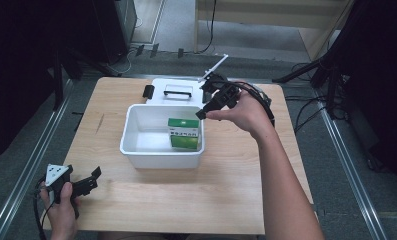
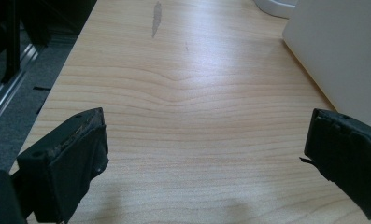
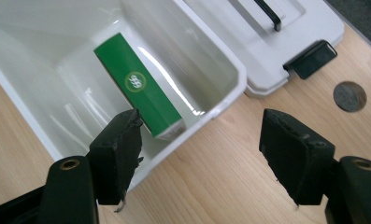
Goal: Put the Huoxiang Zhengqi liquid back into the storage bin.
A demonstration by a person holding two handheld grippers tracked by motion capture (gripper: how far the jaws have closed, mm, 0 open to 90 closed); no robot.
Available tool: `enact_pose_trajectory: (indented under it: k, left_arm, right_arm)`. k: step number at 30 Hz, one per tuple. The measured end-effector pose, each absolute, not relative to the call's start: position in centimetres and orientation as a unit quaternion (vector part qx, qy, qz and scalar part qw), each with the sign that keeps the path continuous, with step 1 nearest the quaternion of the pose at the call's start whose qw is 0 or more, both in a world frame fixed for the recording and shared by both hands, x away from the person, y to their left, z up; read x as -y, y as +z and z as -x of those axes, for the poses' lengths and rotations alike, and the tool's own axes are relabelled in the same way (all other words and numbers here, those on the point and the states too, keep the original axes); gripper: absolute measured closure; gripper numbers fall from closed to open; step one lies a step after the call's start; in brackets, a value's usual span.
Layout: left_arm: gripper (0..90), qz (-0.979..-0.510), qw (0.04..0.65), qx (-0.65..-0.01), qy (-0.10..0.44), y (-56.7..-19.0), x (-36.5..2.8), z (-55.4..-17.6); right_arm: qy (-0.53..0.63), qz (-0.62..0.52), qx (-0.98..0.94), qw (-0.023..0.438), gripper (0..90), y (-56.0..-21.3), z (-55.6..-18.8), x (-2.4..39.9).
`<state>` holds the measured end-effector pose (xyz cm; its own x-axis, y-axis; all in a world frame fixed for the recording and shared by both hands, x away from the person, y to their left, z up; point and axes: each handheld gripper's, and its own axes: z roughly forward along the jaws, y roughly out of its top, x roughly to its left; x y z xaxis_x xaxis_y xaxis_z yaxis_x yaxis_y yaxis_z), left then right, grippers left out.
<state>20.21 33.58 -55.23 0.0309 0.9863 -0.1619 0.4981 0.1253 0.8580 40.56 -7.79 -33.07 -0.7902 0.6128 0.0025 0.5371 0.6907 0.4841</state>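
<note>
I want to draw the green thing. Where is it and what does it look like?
Find the white plastic bin in the middle of the wooden table. Inside, against its right wall, stands a green box with a white band. It is the one coloured thing in the bin; the white lid with a black handle lies behind.

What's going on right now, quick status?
Left gripper open, low over the near left table corner. Right gripper open above the white bin's right rim. Green box inside the bin. Lid off, behind it.

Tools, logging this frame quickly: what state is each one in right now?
Left tool: open, holding nothing, above the bare table.
Right tool: open, holding nothing, over the rim of the white bin.
</note>
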Motion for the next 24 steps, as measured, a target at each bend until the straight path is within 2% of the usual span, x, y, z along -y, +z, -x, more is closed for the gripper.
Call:
enact_pose_trajectory:
  k: [7, 15, 17, 20, 22, 24]
  left_arm:
    - [0.6, -0.589, 0.409, -0.629, 0.299, -55.2, -33.5, -20.2]
    - [0.6, -0.589, 0.409, -0.629, 0.298, -55.2, -33.5, -20.2]
    - [0.6, -0.590, 0.408, -0.629, 0.298, -55.2, -33.5, -20.2]
    - [0.6, -0.591, 0.408, -0.629, 0.298, -55.2, -33.5, -20.2]
    - [0.6, -0.591, 0.408, -0.629, 0.298, -55.2, -33.5, -20.2]
    - [0.6, -0.591, 0.408, -0.629, 0.298, -55.2, -33.6, -20.2]
  right_arm:
    - [0.254, -0.358, -0.895, 0.084, 25.9, -33.8, -40.2, 10.4]
    - [0.260, -0.429, -0.857, 0.120, 20.1, -35.0, -39.3, 13.2]
    - [0.262, -0.441, -0.850, 0.120, 14.2, -35.8, -38.9, 14.0]
    - [0.267, -0.453, -0.841, 0.125, 12.4, -36.7, -38.6, 14.8]
    - [0.271, -0.450, -0.841, 0.128, 2.5, -37.3, -38.3, 15.3]
    - [0.273, -0.447, -0.843, 0.124, 0.0, -37.6, -38.2, 15.6]
